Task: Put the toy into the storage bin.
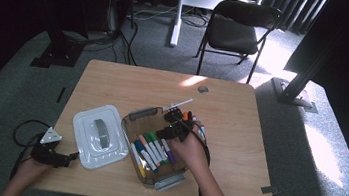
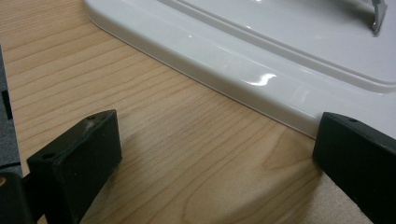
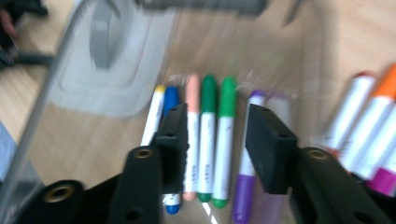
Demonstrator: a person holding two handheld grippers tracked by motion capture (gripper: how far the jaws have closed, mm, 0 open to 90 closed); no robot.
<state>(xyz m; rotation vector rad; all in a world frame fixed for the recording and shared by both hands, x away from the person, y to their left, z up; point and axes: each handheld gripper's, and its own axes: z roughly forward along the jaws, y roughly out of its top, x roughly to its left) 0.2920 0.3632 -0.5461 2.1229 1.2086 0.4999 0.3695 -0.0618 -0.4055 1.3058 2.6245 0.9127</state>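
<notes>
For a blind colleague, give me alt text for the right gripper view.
The right gripper, jaws open and empty, hangs over markers lying side by side in a clear box. More markers lie outside it at right.

In the right gripper view, motion blur smears the clear plastic bin [image 3: 56,70] and the row of coloured marker pens [image 3: 208,140], so their printing cannot be read; the picture's right edge crops the orange-capped markers [image 3: 373,126]. The left gripper view cuts off the glossy white plastic lid [image 2: 261,51] at top and right.
</notes>
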